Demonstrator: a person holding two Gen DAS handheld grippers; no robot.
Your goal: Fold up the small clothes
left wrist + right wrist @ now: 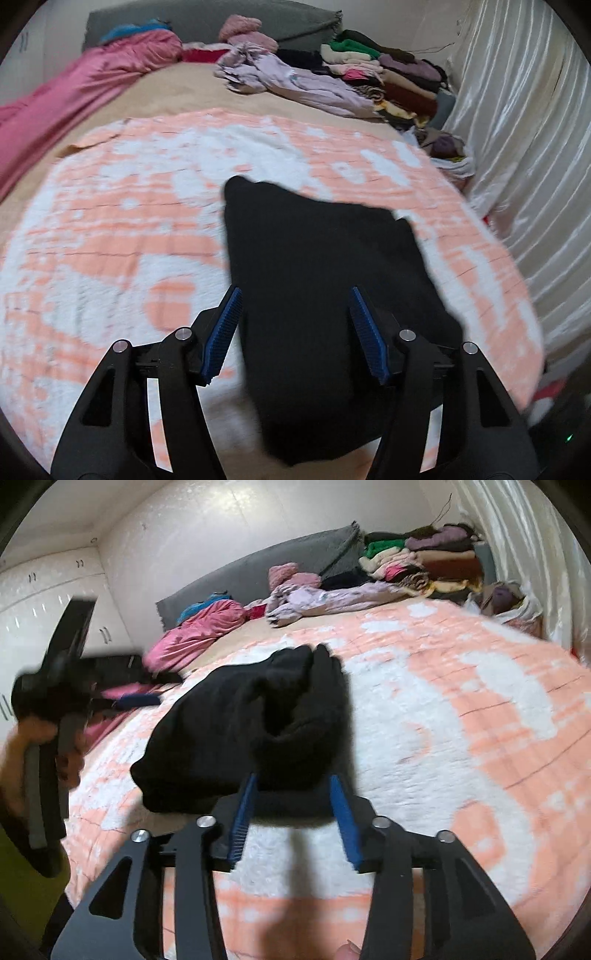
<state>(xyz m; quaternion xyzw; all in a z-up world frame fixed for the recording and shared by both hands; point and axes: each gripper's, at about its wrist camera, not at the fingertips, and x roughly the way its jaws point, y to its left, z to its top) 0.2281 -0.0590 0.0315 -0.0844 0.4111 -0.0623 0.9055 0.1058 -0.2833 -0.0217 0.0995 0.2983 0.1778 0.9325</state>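
Left wrist view: left gripper [295,295], jaws standing partly open, blue ribbed pads [223,332] apart; black garment [317,295] lying between and beyond them, neither pad pressing on it, nothing held; garment spread fairly flat on the peach-and-white blanket [110,240] covering the bed; pink satin cloth [74,92] along the left edge; lilac garment [288,77] crumpled further back; stack of folded clothes [388,70] at the far right corner, beside the white curtain [517,129]; grey headboard cushion [207,22] at the rear.

Right wrist view: right gripper [295,779], jaws partly open, blue pads to either side of the near edge of the black garment [251,720]; whether the pads touch the cloth cannot be told, but they do not clamp it; garment bunched and folded over itself, resting on the blanket [461,720]; left gripper [136,700] at the left, blurred, held in a hand [33,746], clear of the garment; lilac garment [332,598] and folded stack [417,561] at the far end of the bed; white cupboards [55,602] on the left wall.
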